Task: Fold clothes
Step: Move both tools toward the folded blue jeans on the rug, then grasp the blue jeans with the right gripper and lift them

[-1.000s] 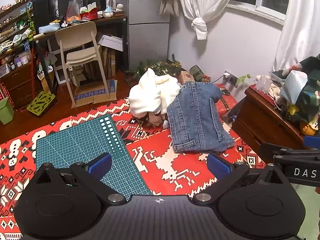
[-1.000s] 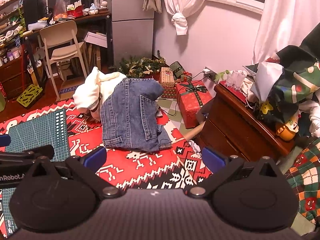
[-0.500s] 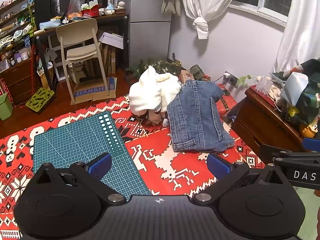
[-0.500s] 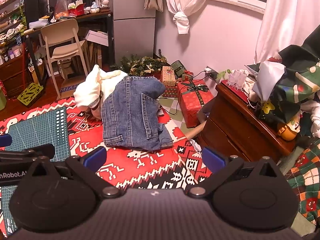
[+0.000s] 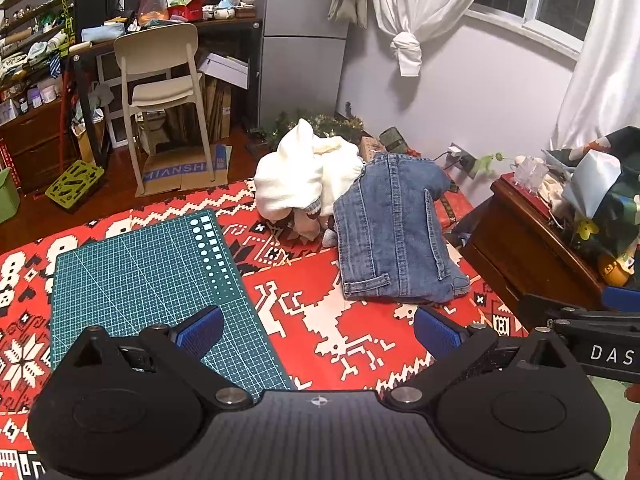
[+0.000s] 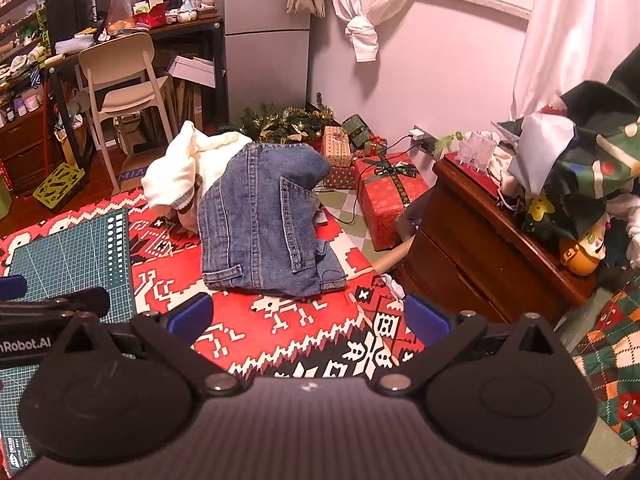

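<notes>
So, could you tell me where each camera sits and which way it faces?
Left wrist: on the left gripper, looking forward over the green cutting mat toward the denim garment; own open fingers show.
Right wrist: on the right gripper, facing the denim and the wooden cabinet; own open fingers show.
Shared: denim, white garment, mat, and each other's gripper at the frame edge.

Blue jeans draped beside heaped white garment (both unfolded).
</notes>
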A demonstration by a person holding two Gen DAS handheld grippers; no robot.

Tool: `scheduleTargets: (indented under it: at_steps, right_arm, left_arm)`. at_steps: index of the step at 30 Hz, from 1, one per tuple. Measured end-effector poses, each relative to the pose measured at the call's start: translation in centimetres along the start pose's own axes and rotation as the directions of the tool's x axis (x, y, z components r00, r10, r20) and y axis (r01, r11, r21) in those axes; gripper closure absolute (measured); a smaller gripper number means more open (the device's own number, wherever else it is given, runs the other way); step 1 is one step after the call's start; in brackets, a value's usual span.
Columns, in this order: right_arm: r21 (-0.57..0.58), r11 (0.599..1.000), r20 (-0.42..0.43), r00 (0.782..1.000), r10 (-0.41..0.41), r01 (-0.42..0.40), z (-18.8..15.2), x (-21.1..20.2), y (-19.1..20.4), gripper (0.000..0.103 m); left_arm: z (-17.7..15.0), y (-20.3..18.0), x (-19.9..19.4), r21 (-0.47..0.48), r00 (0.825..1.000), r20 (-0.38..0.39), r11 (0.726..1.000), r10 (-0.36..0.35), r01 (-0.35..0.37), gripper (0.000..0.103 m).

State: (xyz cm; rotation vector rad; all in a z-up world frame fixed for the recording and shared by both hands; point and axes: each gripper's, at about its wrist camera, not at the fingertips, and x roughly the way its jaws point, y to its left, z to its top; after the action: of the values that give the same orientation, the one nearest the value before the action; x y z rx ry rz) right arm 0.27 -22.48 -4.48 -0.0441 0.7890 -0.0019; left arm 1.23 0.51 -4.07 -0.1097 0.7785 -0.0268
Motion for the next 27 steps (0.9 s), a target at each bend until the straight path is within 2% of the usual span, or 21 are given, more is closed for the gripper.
scheduleTargets:
  at_steps: [8,13,18,23,27]
  right_arm:
    - [0.021,1.000,-0.001,1.000,-0.023,0.023,-1.3,2.6,-0.1,0.001]
    - [0.058,0.998,0.014,1.000,0.012,-0.012,-2.5,4.4,-0.9,0.001]
    - [0.008,1.000,0.025,1.000,-0.005,0.004,-3.5,6.3,-0.7,0.001]
    - [-0.059,0.996,-0.050,0.997,0.065,-0.068,-4.3,8.9,0.2,0.001]
    - [-0.076,0.992,-0.007,0.995,0.104,-0.104,-5.2,10.7,0.7,0.001]
  left_arm:
    - [-1.2,0.7,1.5,-0.032,0.999,0.045,0.999,-0.020,0.022,0.001]
    - [-1.9,0.8,2.8,-0.043,0.999,0.040,0.998,-0.033,0.035,0.001]
    - [-3.2,0.7,4.0,-0.029,0.999,0.053,1.000,-0.006,0.008,0.001]
    - [-4.3,0.8,5.2,-0.008,0.999,0.041,1.000,0.006,-0.006,0.001]
    - [-4.8,1.1,6.2,-0.007,0.999,0.009,0.999,0.031,-0.031,0.001]
